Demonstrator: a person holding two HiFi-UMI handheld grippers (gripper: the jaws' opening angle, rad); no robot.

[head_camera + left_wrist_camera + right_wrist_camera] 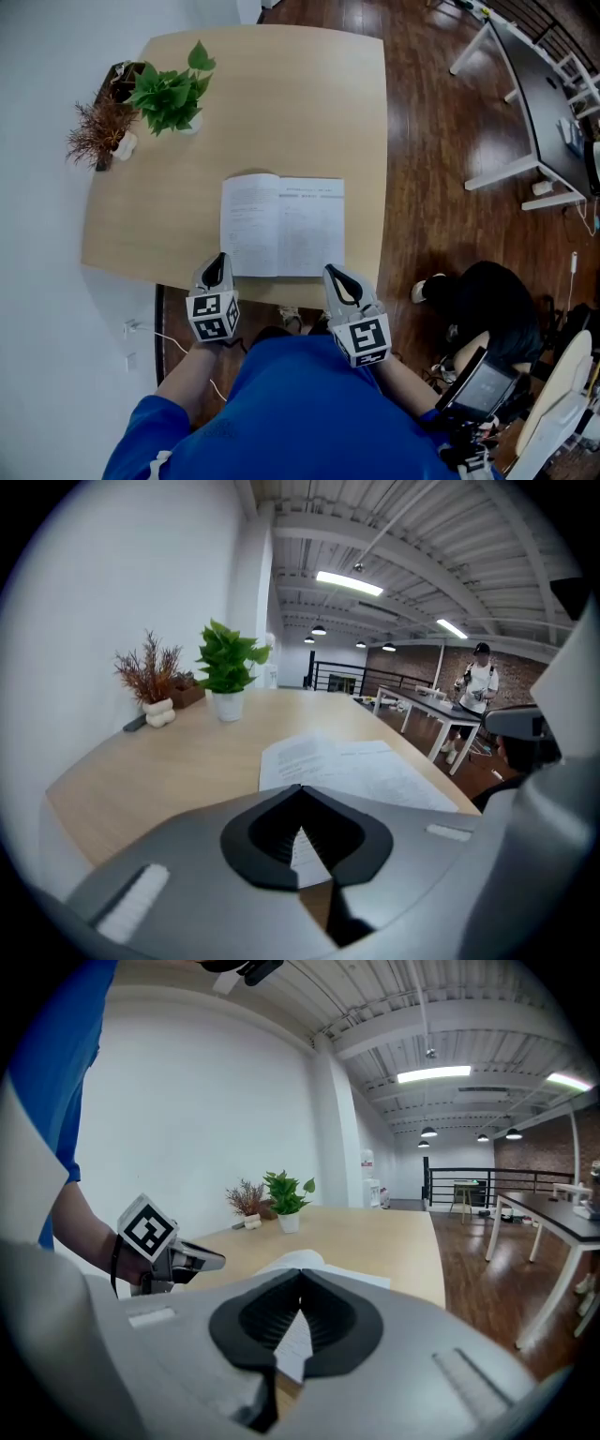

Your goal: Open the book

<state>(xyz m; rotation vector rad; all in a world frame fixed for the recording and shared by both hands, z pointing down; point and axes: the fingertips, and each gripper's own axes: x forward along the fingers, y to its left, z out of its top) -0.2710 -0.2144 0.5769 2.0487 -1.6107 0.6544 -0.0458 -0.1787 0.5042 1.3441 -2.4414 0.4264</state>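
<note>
The book (pixel 281 226) lay open and flat on the counter (pixel 281 112), two pale printed pages facing up, close to the counter's near edge and a little right of its middle. In the left gripper view the book (pixel 347 766) spread out just beyond the jaws, and in the right gripper view its raised spine and pages (pixel 300 1265) showed just past the jaw tips.

The left gripper (pixel 220 257) hung at the near edge, just beside the book's near left corner, its tip pointing toward the book. Its jaws were clenched tip to tip with nothing between them (pixel 300 789). The right gripper (pixel 331 272) sat at the book's near right corner. Its jaws (pixel 300 1275) were likewise pressed together and held nothing; whether the tip touched the page could not be told. From the right gripper view, the left gripper (pixel 211 1260) appeared off to the left, marker cube uppermost.

At the counter's far left corner stood a green plant (pixel 173 94) in a white pot, and beside it, against the wall (pixel 47 141), a dried plant (pixel 98 131). The rest of the counter carried nothing else visible. A blue shirt (pixel 300 412) filled the bottom of the head view. To the right lay a dark wooden floor (pixel 441 122) with a white desk (pixel 534 103) on it. A person (pixel 480 682) stood far back in the room.
</note>
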